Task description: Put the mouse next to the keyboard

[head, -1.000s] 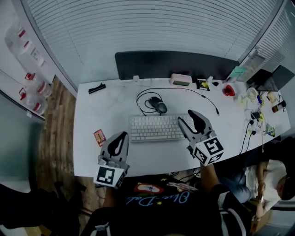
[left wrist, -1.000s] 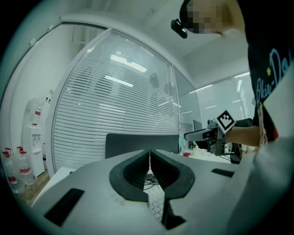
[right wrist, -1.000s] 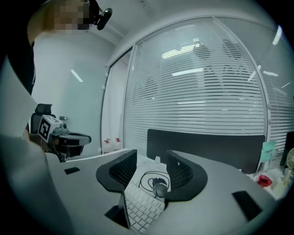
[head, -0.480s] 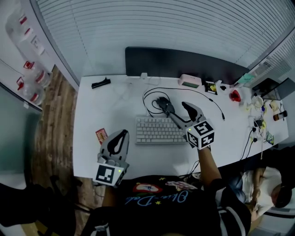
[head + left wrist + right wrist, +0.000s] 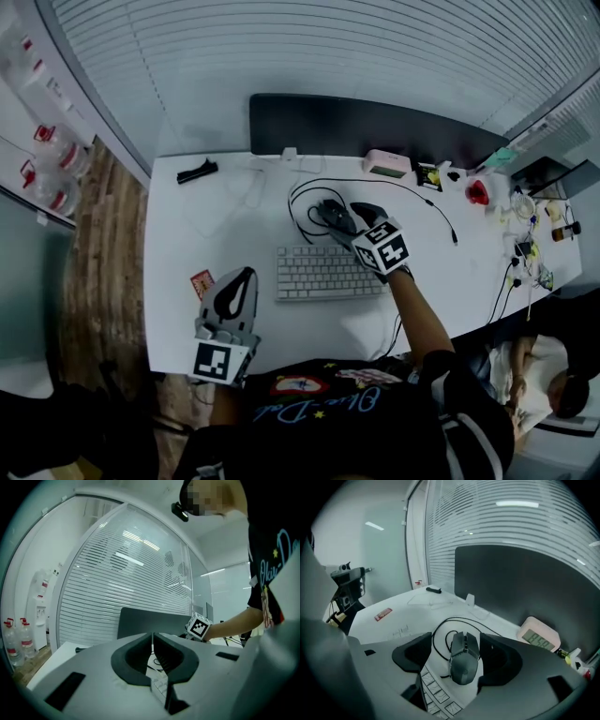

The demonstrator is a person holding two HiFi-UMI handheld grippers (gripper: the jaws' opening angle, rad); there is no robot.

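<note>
A dark wired mouse (image 5: 328, 212) (image 5: 464, 658) lies on the white desk (image 5: 225, 225), just behind the white keyboard (image 5: 323, 272) (image 5: 438, 696), with its cable looped beside it. My right gripper (image 5: 345, 216) (image 5: 457, 641) reaches over the keyboard's far right corner. Its jaws are opening and straddle the mouse: the right jaw stands close against the mouse's side, the left jaw well apart from it. My left gripper (image 5: 246, 275) (image 5: 153, 637) hovers near the desk's front left, its jaws together with nothing between them.
A pink digital clock (image 5: 387, 163) (image 5: 540, 638) and a dark screen (image 5: 366, 131) stand at the desk's back. A black clip-like item (image 5: 197, 172) lies back left, and a red card (image 5: 202, 283) sits left of the keyboard. Small clutter and cables (image 5: 520, 234) fill the right end.
My right gripper has moved from the keyboard's right end forward and left to the mouse, and its jaws have spread wider. The left gripper has stayed put.
</note>
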